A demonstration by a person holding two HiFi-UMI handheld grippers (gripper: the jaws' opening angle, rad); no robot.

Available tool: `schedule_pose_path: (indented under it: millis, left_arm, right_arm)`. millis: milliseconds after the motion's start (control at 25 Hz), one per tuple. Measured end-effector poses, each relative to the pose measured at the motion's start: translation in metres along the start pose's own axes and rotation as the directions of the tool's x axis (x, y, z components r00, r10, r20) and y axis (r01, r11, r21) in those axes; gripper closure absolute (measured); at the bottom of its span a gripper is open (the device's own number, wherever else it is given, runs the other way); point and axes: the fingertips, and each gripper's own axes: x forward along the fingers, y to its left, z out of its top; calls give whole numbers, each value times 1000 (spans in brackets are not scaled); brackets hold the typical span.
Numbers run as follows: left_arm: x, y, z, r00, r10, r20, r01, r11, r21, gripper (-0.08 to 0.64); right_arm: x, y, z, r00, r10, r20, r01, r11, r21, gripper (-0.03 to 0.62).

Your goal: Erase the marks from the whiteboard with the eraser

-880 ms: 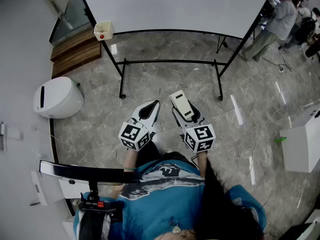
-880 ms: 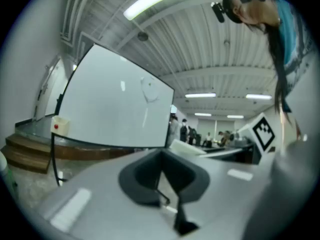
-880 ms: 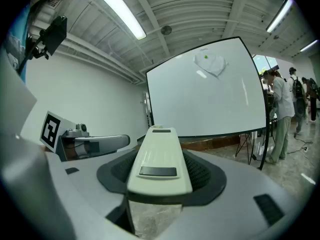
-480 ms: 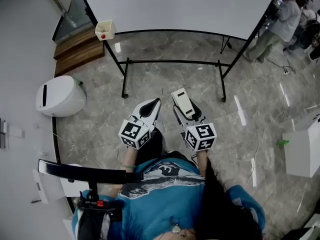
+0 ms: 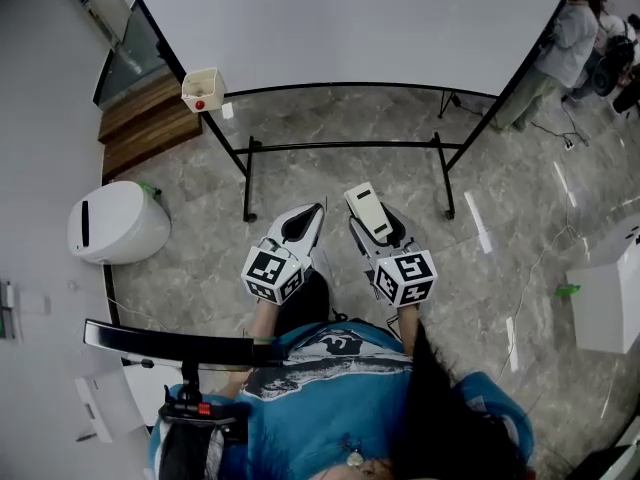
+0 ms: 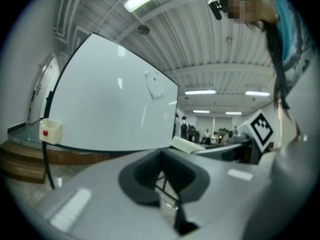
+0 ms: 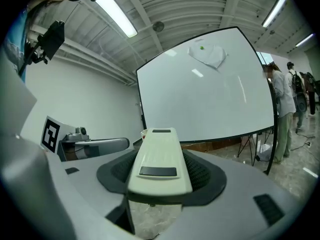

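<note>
Right gripper view shows the eraser [image 7: 160,159], a cream block, clamped lengthwise between the jaws and sticking out past their tips toward the board. The right gripper [image 5: 375,230] holds it low in front of the person, over the floor and well short of the whiteboard [image 5: 340,18]. The left gripper [image 5: 308,216] hangs just beside it with its jaws drawn together and nothing between them.

A faint smudge with a small green dot [image 7: 207,54] sits high on the board face. The same smudge shows dimly in the left gripper view; no other marks can be made out. The board stands tilted on a black stand [image 5: 345,146], with a small box [image 5: 203,88] at its lower left corner.

By my reading, the eraser is in hand and the approach to the board is the step under way; no wiping has begun. The next move calls for stepping closer, lifting the eraser high, turning its flat face against the board, and pressing on the smudge.
</note>
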Motion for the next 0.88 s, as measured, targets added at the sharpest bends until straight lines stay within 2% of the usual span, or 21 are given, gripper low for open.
schedule_pose_path:
  millis: [400,680,880]
  left_arm:
    - [52,135,31,999,-49,-4,49,999,13,557]
    - [68,200,36,997,-76,-12,76,997,-2,557]
    - [76,226,38,996,-84,-5,84,996,-30,557]
  right_arm:
    - [136,-5,44,999,-34,14,34,999,23,328]
    - [204,1,60,999,-46,10,46,999,27,328]
    - [229,5,65,999,-45,-1,45,999,25,328]
